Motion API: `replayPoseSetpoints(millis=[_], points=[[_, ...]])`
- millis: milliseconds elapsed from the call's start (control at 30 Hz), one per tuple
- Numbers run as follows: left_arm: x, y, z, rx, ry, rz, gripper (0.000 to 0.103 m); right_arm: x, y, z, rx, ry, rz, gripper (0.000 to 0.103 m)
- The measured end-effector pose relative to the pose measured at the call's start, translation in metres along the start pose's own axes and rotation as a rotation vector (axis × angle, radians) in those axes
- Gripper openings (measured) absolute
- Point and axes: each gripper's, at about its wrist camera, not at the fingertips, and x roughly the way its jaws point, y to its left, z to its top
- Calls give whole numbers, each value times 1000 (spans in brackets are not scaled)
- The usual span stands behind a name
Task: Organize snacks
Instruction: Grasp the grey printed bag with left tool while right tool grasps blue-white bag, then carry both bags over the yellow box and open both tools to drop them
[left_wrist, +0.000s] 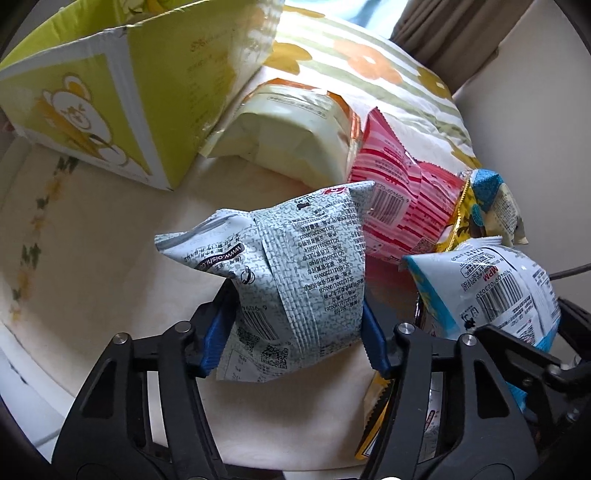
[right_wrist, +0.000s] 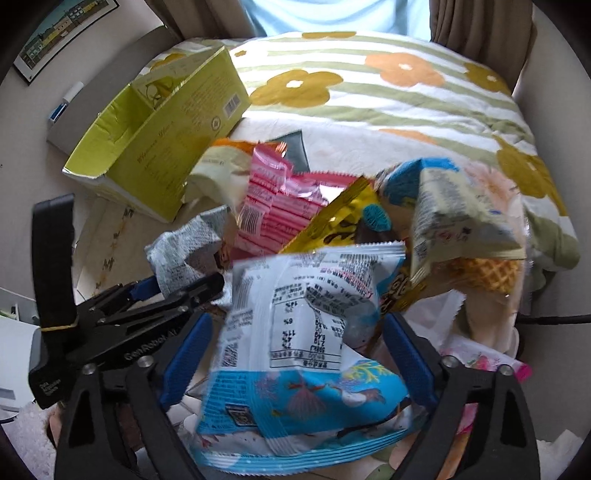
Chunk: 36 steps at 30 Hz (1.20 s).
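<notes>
Left wrist view shows the left gripper (left_wrist: 295, 332) clamped on a grey-white snack packet (left_wrist: 295, 266), its blue pads pressing both sides of the packet's lower half, so the packet stands up off the cream surface (left_wrist: 103, 251), apparently held ready to go into the open yellow-green carton (left_wrist: 110, 110) lying on its side to the upper left. Beside the carton rests a pale cream bag (left_wrist: 295, 133), with a pink striped packet (left_wrist: 399, 195) just right of it; both lie near the carton's mouth and may crowd the way in. Right wrist view shows the right gripper (right_wrist: 299, 354) closed around a blue-and-white packet (right_wrist: 306, 343), lifted and somewhat blurred. Behind it the heap goes on: the pink packet, a yellow wrapper (right_wrist: 343, 221) and a waffle-cone packet (right_wrist: 461, 229), all overlapping. The left gripper and its grey packet sit between this packet and the carton, which I judge blocks a straight path. A floral quilt (right_wrist: 369, 85) lies beyond.
</notes>
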Motion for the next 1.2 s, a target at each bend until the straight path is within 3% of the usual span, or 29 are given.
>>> replayPoseSetpoints(millis=[67, 133, 233, 433, 700, 933, 1200], points=[[-2, 3, 1, -6, 1, 5, 58, 5, -1, -1, 4, 13, 6, 83], [-4, 6, 1, -9, 1, 10, 57, 6, -3, 0, 10, 15, 13, 71], [-11, 9, 0, -8, -3, 16, 57, 6, -8, 1, 19, 18, 23, 67], [-37, 4, 6, 21, -24, 23, 57, -4, -11, 2, 47, 3, 43, 64], [-94, 1, 27, 99, -98, -8, 57, -39, 2, 15, 58, -88, 48, 64], [-136, 27, 80, 142, -183, -70, 57, -70, 31, 47, 47, -221, -10, 64], [-174, 90, 173, 222, -259, -97, 57, -81, 96, 110, 87, -347, -63, 64]])
